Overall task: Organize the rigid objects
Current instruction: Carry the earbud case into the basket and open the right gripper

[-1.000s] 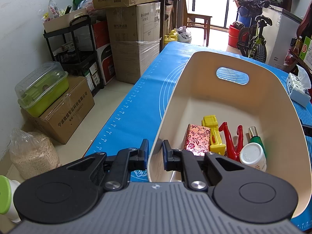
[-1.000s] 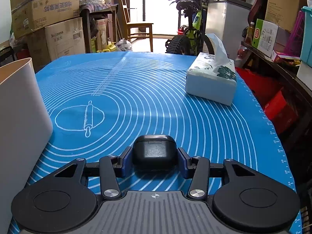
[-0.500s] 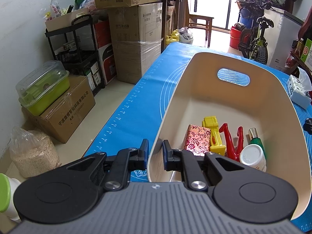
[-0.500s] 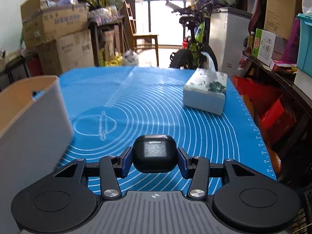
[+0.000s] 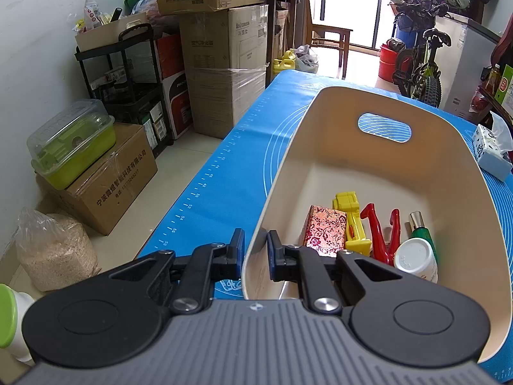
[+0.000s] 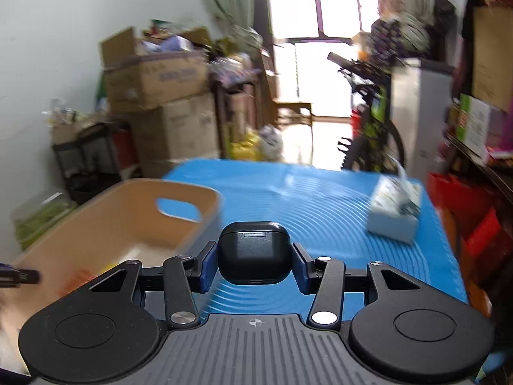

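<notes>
Fingers of the left gripper [image 5: 253,252] are pinching the near-left rim of the cream bin [image 5: 474,211] on the blue-matted tabletop [image 5: 224,173] — one inside, one outside. Right gripper [image 6: 254,261] is gripping a black earbud case [image 6: 254,252] above the tabletop, right of the bin — red clips [image 5: 380,234], a yellow toy [image 5: 351,221] and bottles are lying inside.

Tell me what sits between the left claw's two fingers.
The near wall of the cream bin, seen in the left wrist view: the left claw straddles its rim.
</notes>
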Available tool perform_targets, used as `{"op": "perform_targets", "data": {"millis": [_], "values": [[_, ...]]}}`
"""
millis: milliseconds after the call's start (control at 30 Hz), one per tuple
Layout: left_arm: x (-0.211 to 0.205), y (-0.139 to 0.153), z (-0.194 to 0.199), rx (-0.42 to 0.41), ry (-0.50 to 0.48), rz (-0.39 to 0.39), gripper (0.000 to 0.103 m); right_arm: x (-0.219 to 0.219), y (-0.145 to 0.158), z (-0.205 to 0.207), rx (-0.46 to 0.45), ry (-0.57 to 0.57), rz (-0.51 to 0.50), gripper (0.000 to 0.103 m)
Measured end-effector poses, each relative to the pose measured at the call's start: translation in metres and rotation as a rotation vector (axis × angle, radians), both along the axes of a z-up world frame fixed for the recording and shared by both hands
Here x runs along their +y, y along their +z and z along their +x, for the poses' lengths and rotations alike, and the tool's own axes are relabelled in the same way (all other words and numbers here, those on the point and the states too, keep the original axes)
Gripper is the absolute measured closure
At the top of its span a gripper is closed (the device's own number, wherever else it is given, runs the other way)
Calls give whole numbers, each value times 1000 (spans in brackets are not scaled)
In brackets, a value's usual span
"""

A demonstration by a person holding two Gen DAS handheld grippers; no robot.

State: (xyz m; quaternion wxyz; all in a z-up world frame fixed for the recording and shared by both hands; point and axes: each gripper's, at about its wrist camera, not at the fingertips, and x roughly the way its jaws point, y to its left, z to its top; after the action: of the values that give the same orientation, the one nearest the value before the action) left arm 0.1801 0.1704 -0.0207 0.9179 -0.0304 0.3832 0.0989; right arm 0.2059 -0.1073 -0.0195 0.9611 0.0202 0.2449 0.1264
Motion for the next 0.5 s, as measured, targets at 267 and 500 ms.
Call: {"op": "perform_targets", "data": {"millis": [267, 500], "values": [[-1, 0, 0, -1, -2, 2, 86, 53, 24, -7, -63, 138, 4, 50], [-1, 0, 0, -1, -2, 1, 86, 106, 22, -8, -58, 235, -33, 50]]}}
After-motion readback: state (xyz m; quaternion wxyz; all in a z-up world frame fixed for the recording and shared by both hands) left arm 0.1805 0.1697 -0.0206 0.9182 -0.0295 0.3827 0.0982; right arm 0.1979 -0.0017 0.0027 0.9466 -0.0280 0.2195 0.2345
